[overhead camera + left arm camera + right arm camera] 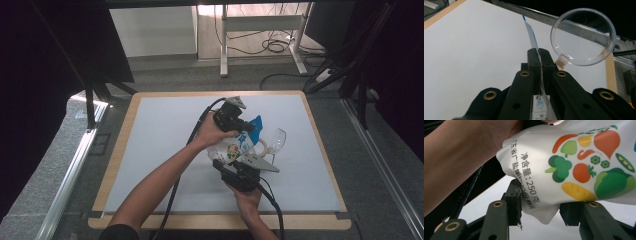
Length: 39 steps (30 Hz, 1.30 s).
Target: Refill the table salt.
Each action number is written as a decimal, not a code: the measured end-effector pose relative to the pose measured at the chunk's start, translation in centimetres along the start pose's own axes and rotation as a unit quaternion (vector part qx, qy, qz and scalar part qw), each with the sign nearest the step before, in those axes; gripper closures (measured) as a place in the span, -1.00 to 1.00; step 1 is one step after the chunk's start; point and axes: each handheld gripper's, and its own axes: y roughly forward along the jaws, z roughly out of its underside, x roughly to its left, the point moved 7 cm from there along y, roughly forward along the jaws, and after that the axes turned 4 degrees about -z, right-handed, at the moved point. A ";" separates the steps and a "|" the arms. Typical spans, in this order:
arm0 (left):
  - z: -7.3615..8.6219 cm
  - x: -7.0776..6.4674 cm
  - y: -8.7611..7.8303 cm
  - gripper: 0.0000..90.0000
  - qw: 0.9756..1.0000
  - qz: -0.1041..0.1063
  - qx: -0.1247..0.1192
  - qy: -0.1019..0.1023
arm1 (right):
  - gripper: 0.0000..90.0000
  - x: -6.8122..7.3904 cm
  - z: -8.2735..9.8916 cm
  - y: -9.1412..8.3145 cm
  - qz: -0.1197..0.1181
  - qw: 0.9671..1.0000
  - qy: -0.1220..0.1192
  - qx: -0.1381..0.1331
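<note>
A white bag [231,150] printed with vegetables [574,165] and topped in blue hangs over the middle of the white table [160,150]. My left gripper [248,127] is shut on the bag's thin upper edge [532,35], which runs between its jaws [539,53]. From below, my right gripper [231,162] clamps the bag's lower corner, and its jaws [540,203] press on the bag from both sides. A clear round plastic cup [276,140] with a small handle lies just right of the bag, beyond the left gripper's tips [584,35].
A wooden rim [122,135] borders the white table top. Beyond the far edge are a white desk frame [260,30] and floor cables [275,47]. Black curtains hang at both sides, and a metal rail [75,165] runs along the left.
</note>
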 end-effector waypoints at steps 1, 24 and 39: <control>0.0 0.0 0.0 0.99 1.000 -0.001 0.000 0.001 | 0.29 0.0 0.0 0.0 0.000 1.000 0.000 0.000; -0.2 0.1 0.0 0.99 1.000 -0.004 0.000 0.001 | 0.29 0.0 -0.2 0.2 0.001 1.000 0.004 -0.009; -0.4 0.1 0.5 0.99 1.000 -0.007 0.006 -0.001 | 0.29 -0.3 -0.2 0.1 0.012 1.000 0.012 -0.011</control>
